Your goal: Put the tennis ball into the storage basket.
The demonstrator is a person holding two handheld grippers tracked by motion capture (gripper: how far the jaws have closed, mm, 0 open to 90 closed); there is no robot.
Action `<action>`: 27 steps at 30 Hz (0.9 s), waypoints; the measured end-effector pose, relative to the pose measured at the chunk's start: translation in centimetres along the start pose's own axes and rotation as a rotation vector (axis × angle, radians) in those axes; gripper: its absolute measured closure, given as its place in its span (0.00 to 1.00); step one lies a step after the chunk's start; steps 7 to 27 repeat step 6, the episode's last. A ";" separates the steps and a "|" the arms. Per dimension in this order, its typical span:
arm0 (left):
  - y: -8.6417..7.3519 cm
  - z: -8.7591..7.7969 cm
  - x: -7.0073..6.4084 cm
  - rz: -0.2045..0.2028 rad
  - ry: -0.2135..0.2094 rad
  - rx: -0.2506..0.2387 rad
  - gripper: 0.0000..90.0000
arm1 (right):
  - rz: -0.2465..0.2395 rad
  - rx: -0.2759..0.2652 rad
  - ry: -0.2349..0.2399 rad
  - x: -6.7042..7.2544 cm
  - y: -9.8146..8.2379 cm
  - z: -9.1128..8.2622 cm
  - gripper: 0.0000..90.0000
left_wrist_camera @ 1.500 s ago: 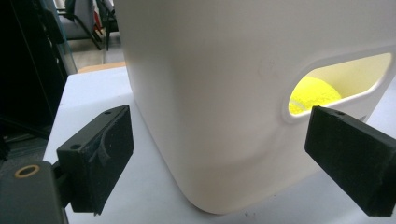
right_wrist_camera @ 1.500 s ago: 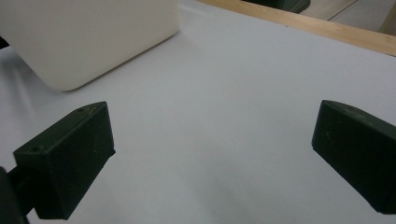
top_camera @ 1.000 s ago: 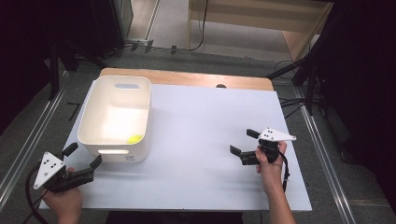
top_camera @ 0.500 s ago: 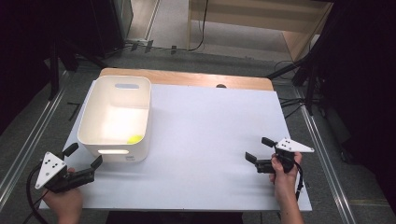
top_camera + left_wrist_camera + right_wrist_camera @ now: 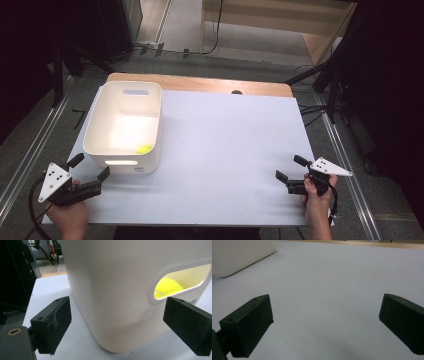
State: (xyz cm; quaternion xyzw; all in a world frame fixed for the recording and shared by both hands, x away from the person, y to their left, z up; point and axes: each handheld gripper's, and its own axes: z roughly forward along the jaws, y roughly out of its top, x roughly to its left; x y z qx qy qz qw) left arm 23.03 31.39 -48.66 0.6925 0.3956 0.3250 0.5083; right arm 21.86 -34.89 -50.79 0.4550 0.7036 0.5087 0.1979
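Left tongs (image 5: 117,322), jaws spread wide and empty, sit just before the near corner of the white plastic handled bin (image 5: 120,287), seemingly poised to steady it. The yellow tennis ball (image 5: 168,287) lies inside that bin, behind its handle slot. Right tongs (image 5: 291,176), likewise open and empty, rest on the white counter (image 5: 230,150), well apart from the bin.

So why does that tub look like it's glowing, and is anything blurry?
High view: the white tub is overexposed inside against dark surroundings. Left gripper view: the yellow ball shines through the handle slot, with the near jaws slightly soft. Right gripper view: even, dim light on the white table.
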 end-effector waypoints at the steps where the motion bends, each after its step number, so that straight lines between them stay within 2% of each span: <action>1: 0.0 0.0 0.0 0.000 0.000 0.000 0.09 | -0.007 0.007 -0.017 -0.1 -0.2 -0.2 0.00; 4: 0.0 0.0 0.0 -0.002 0.000 0.001 0.09 | -0.015 0.006 -0.019 -0.3 -0.6 -0.5 0.00; 6: 0.0 0.0 0.0 -0.003 0.002 0.001 0.09 | -0.003 0.010 -0.021 -0.4 -0.8 -0.6 0.00; 27: 0.0 0.0 0.0 -0.003 0.002 0.001 0.09 | -0.003 0.010 -0.021 -0.4 -0.8 -0.6 0.00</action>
